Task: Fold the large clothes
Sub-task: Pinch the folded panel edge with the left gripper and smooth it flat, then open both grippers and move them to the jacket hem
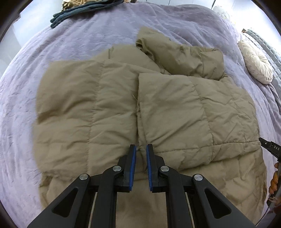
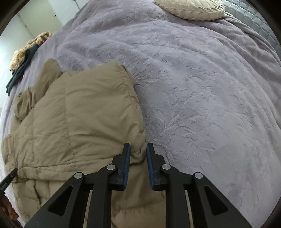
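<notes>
A large tan quilted puffer jacket lies spread on a lilac bedspread, one sleeve folded across its upper right. My left gripper hovers over the jacket's front opening near the hem, its jaws slightly apart with a fold of fabric between the blue pads; I cannot tell whether it pinches it. In the right wrist view the jacket fills the left side. My right gripper sits at the jacket's right edge, jaws apart with a bunch of fabric between them. The right gripper's tip also shows in the left wrist view.
A dark teal garment and a patterned tan cloth lie at the far edge of the bed. A round cream pillow lies at the right, also seen in the right wrist view. A grey quilted headboard stands beyond it.
</notes>
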### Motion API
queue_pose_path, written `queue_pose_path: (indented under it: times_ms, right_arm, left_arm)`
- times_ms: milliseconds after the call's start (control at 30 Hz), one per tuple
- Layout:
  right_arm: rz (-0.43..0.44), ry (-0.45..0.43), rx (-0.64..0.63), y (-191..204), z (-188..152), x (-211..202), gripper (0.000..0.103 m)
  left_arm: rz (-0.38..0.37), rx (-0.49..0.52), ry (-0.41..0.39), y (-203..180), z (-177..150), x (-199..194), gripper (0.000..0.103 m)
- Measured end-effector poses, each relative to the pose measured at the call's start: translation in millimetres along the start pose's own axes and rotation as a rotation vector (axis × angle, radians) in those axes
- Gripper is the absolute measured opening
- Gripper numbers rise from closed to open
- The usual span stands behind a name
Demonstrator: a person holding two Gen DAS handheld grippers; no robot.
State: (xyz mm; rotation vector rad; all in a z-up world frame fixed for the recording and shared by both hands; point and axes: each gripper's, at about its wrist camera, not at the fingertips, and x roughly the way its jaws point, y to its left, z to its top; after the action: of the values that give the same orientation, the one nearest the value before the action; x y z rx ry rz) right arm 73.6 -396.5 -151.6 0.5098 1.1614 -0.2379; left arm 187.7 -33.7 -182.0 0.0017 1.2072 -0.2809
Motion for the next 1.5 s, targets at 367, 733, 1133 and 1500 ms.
queue_pose_path:
  times_ms: [367, 733, 1133, 1500]
  right_arm:
    - [0.088, 0.035, 0.082, -2, -38, -46, 0.035]
    - [0.170, 0.130, 0.040, 28, -87, -81, 0.047]
    - [0.216, 0.163, 0.043, 43, -116, -120, 0.076]
    - [0.256, 0.168, 0.073, 42, -132, -142, 0.103]
  left_arm:
    - [0.013, -0.040, -0.010, 16, -27, -46, 0.013]
    - [-0.030, -0.070, -0.027, 23, -73, -103, 0.099]
    - [0.042, -0.039, 0.068, 38, -117, -137, 0.100]
    - [0.044, -0.024, 0.142, 43, -138, -149, 0.100]
